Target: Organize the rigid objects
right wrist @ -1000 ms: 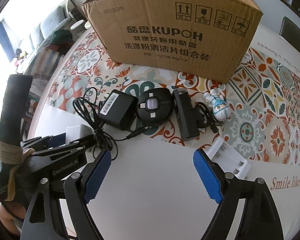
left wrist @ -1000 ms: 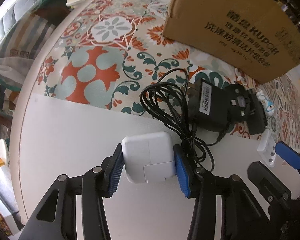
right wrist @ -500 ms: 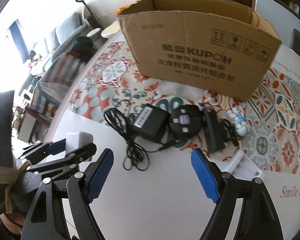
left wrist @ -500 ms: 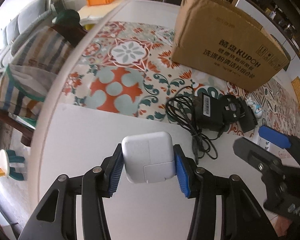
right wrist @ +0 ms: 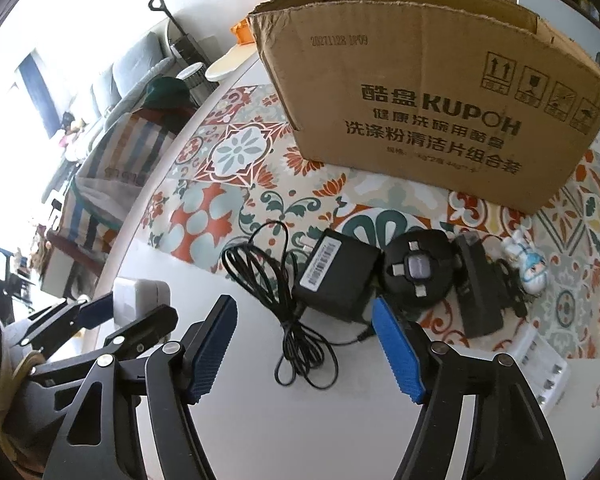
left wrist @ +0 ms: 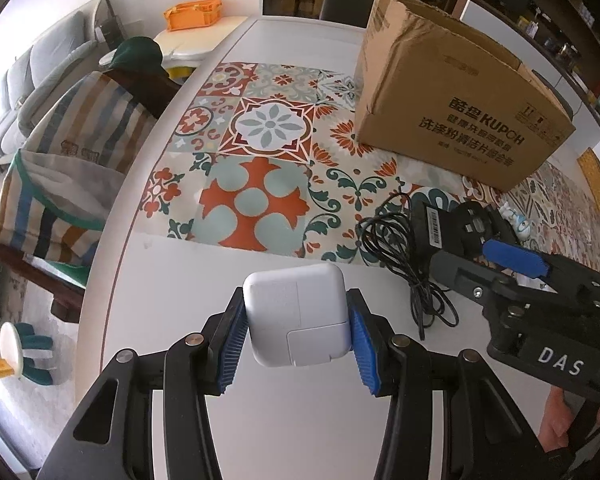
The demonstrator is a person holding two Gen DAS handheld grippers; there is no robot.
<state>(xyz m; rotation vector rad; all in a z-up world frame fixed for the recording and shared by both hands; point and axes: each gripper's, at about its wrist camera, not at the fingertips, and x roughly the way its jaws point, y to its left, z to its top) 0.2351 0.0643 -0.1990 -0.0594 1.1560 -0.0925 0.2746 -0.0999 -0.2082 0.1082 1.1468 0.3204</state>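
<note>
Above the white tabletop [left wrist: 172,280], the left gripper [left wrist: 298,330] clamps a white charger [left wrist: 296,314], while the right gripper [right wrist: 304,344], jaws closing on nothing, hangs over a black adapter [right wrist: 336,280] and its cord [right wrist: 296,340] before the cardboard box [right wrist: 428,108].

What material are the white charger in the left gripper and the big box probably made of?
White charger: likely smooth, slightly glossy hard plastic, with rounded corners and a moulded seam. Big box: matte brown corrugated cardboard, with torn top edges and printed black text.

Left claw [left wrist: 296,330] lifted white charger [left wrist: 296,314] higher, right claw [right wrist: 304,344] closing, nearer black adapter [right wrist: 336,276]
</note>
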